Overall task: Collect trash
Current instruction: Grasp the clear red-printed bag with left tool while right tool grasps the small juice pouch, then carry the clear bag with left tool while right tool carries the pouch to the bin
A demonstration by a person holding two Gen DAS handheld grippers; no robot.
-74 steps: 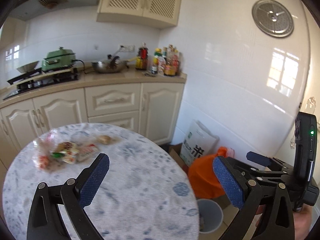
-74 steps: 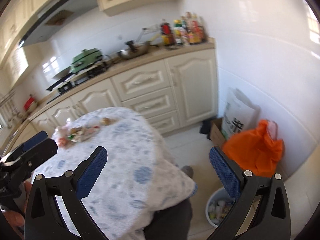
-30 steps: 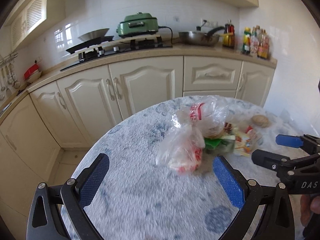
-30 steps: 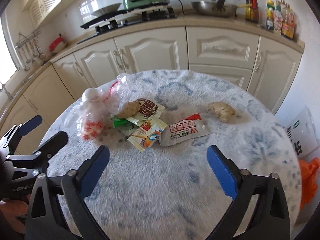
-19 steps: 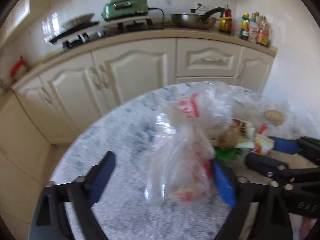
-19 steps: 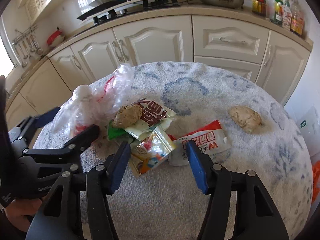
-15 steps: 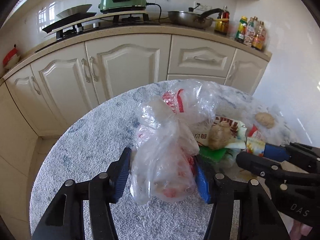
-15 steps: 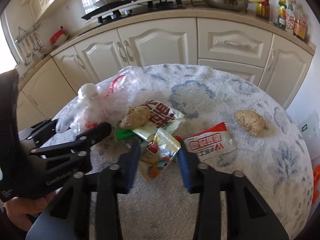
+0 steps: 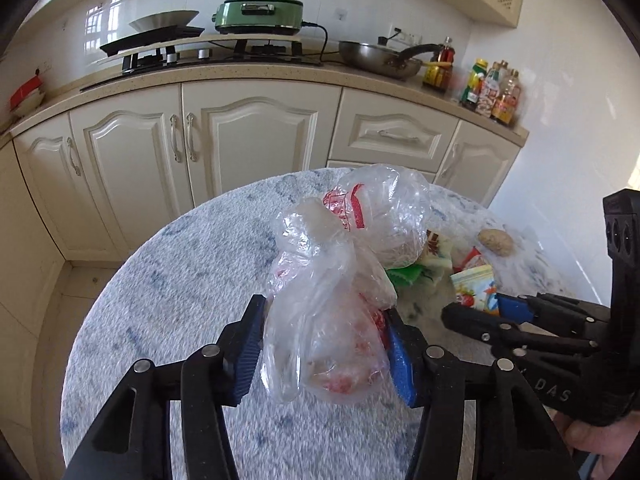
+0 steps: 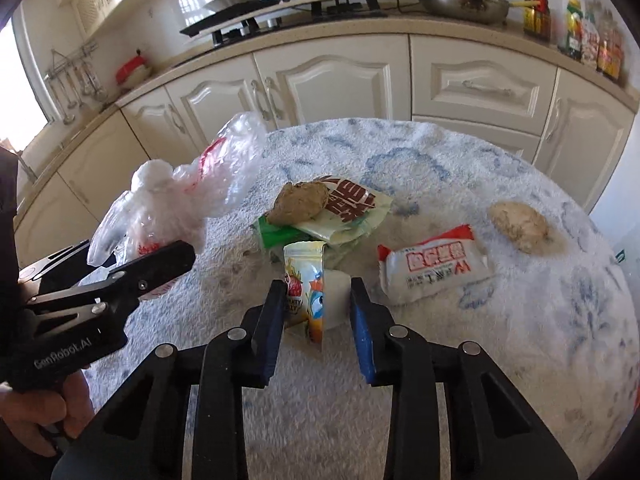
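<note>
A home kitchen. Cream cabinets (image 9: 248, 148) with arched panel doors run under a beige countertop (image 9: 240, 72). On it sit a gas hob (image 9: 208, 54), a green electric cooker (image 9: 262, 12), a steel wok (image 9: 380, 58) and a cluster of sauce bottles (image 9: 490, 92). White wall tiles (image 9: 560, 92) rise behind. Ladles (image 10: 66, 84) hang on a rail near a bright window. In front stands a round table (image 10: 460, 168) under a blue-patterned white cloth.

Clear bag (image 9: 336, 280) with red print, white tablecloth (image 10: 460, 360) mottled blue, white packet (image 10: 434, 270) with red lettering, yellow cartoon pouch (image 10: 306, 284), green wrapper (image 10: 276, 234), black grippers' blue pads (image 10: 362, 326), cream cabinets (image 9: 256, 136)
</note>
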